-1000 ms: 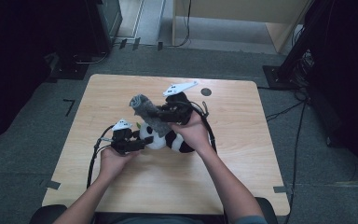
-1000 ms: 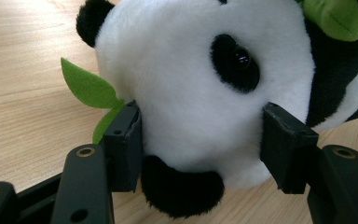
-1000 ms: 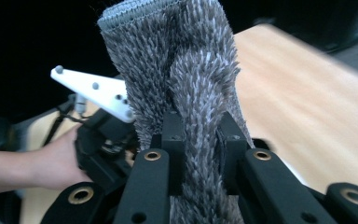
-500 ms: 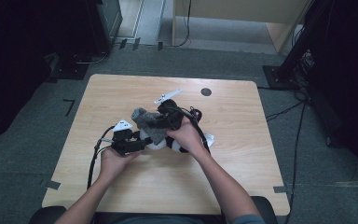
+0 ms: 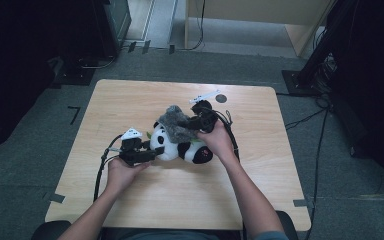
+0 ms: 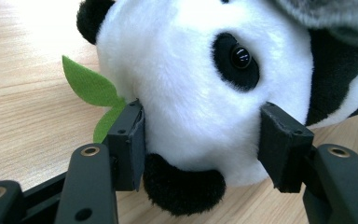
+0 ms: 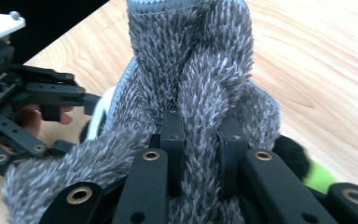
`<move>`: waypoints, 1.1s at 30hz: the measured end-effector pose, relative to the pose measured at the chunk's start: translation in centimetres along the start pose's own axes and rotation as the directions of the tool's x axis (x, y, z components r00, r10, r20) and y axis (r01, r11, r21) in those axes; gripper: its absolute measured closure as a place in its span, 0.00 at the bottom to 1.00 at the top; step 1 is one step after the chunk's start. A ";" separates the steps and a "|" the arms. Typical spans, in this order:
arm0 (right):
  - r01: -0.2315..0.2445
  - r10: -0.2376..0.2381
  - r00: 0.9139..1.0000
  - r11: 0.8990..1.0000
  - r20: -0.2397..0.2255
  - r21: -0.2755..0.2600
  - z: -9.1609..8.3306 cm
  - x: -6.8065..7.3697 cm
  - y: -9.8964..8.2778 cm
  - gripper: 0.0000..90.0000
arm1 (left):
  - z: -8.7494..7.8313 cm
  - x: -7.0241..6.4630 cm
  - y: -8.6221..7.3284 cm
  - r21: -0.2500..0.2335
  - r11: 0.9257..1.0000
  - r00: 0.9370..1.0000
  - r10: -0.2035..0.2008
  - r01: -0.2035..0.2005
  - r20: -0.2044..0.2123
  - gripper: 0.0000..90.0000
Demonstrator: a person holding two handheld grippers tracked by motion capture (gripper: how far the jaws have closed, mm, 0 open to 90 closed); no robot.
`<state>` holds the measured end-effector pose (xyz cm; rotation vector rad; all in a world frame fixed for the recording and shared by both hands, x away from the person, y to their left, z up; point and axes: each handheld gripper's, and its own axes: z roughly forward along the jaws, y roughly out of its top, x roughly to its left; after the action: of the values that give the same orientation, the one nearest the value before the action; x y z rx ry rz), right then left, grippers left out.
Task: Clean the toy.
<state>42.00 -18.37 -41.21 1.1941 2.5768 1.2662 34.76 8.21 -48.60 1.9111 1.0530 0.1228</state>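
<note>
A black-and-white panda plush [image 5: 182, 147] lies on its side in the middle of the wooden table [image 5: 130, 100], a green felt leaf [image 5: 149, 134] at its mouth. My left gripper [image 5: 155, 151] is shut on the panda's head [image 6: 191, 93], one pad pressed into each side, with the leaf [image 6: 91, 88] beside the left pad. My right gripper [image 5: 192, 123] comes in from the far right, shut on a bunched grey fuzzy cloth [image 5: 176, 122]. The cloth [image 7: 191, 60] drapes over the panda's upper side and hides part of its body. The jaws of my right gripper [image 7: 200, 126] pinch a fold of it.
A small black round mark [image 5: 221, 98] lies on the table behind the right gripper. Cables trail from both grippers across the wood. Bare table lies to the left, right and front. Dark equipment and floor cables stand beyond the table's edges.
The right gripper has brought the grey cloth down onto the panda and shifted it a little to the right. The left gripper has kept still on the panda's head.
</note>
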 end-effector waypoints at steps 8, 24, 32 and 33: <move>-0.023 0.025 0.999 0.999 0.044 -0.029 -2.0 -1.4 -0.3 0.87 | 0.0 0.3 0.0 -0.004 1.000 1.000 -0.005 0.005 0.013 0.45; -0.068 0.059 0.997 0.979 -0.052 -0.192 -6.5 -0.3 0.3 0.89 | 0.3 0.5 -0.3 -0.045 0.999 1.000 0.020 -0.019 0.023 0.44; 0.033 -0.061 0.990 0.978 -0.130 -0.206 -5.9 4.1 2.1 0.89 | 0.2 0.2 -0.2 -0.045 0.999 1.000 0.021 -0.021 0.010 0.44; 0.040 -0.071 0.987 0.978 -0.146 -0.203 -5.5 4.4 2.2 0.88 | 0.2 0.1 -0.2 -0.045 0.999 1.000 0.023 -0.023 0.007 0.44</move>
<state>38.40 -18.34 -34.74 1.0187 2.4868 1.6172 34.80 8.21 -48.93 1.8821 1.0157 0.1511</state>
